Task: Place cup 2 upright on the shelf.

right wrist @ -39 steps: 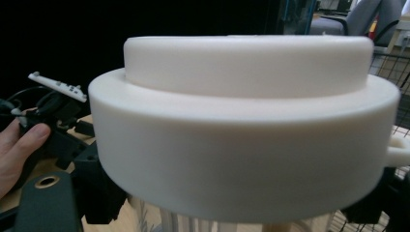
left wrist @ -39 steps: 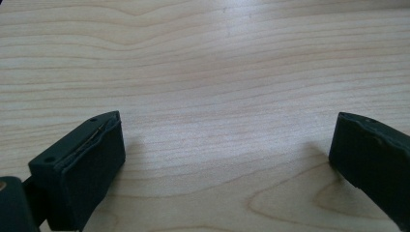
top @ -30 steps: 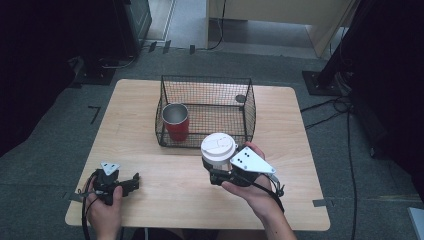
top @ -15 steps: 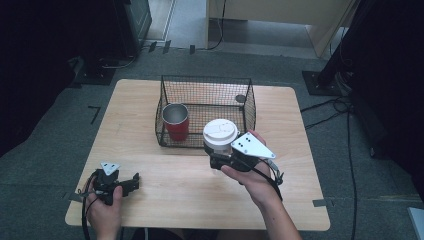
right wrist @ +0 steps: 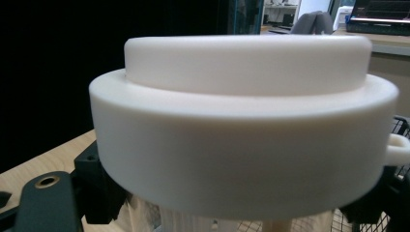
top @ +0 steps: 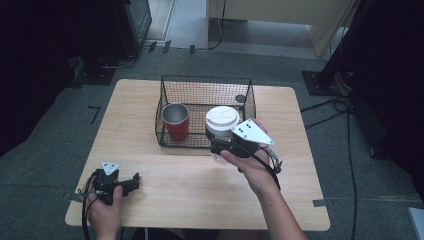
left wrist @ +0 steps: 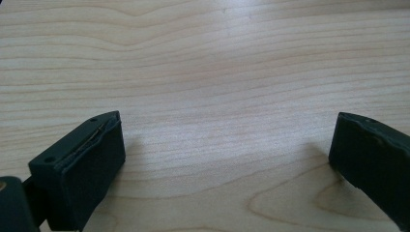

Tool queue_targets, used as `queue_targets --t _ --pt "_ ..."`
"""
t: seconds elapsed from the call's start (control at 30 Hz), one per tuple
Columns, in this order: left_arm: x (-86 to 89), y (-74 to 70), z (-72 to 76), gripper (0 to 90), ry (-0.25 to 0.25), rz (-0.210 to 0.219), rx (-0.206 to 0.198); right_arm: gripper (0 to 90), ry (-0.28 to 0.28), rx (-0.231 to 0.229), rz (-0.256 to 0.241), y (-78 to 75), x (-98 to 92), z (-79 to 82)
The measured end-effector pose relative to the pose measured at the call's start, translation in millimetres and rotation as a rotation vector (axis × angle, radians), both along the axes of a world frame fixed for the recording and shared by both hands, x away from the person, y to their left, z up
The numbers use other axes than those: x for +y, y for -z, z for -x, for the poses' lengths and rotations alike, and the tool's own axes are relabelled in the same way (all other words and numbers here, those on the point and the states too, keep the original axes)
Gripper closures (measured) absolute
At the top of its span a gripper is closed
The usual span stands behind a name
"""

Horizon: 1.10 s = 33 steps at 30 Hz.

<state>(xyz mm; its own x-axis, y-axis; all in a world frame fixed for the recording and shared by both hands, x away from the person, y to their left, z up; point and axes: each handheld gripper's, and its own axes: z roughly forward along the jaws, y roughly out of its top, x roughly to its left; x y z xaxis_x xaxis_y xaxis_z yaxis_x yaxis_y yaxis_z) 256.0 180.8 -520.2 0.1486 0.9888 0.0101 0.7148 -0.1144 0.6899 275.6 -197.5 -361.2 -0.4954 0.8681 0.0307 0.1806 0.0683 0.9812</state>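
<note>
The right gripper [top: 218, 148], clamped on a lidded white cup [top: 222, 125], looks mid-carry toward the wire basket [top: 200, 85] just ahead (red cup [top: 176, 121] inside), needing a lift over its rim, while the left gripper [top: 131, 183] rests wide open, empty.

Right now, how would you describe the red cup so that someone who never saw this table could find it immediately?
Start at the wooden table and find the black wire basket standing at its far middle. The red cup stands upright inside the basket, in its left part. It is red with a metal rim and no lid, unlike the white-lidded cup held beside it by the right hand-held gripper.
</note>
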Motion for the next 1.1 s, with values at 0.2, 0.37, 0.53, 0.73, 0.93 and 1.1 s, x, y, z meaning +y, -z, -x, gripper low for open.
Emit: queue_targets --t 0.2,0.37,0.53,0.73,0.93,1.1 --pt "0.0 0.0 0.0 0.1 0.000 0.000 0.000 16.1 0.025 -0.013 -0.003 -2.8 0.5 -11.8" --pt "0.0 0.0 0.0 0.1 0.000 0.000 0.000 16.1 0.043 -0.024 -0.014 -3.9 1.1 -21.0" --pt "0.0 0.0 0.0 0.1 0.000 0.000 0.000 16.1 0.064 -0.028 -0.032 -4.5 0.3 -31.1" --pt "-0.1 0.0 -0.4 0.1 0.000 0.000 0.000 16.1 0.082 -0.030 -0.061 -11.2 -1.5 -43.6" --pt "-0.2 0.0 -0.4 0.1 0.000 0.000 0.000 16.1 0.090 -0.041 -0.071 -18.5 0.7 -54.1" --pt "-0.2 0.1 -0.4 0.1 -0.001 0.000 -0.001 16.1 0.104 -0.050 -0.063 -18.1 4.2 -65.2"
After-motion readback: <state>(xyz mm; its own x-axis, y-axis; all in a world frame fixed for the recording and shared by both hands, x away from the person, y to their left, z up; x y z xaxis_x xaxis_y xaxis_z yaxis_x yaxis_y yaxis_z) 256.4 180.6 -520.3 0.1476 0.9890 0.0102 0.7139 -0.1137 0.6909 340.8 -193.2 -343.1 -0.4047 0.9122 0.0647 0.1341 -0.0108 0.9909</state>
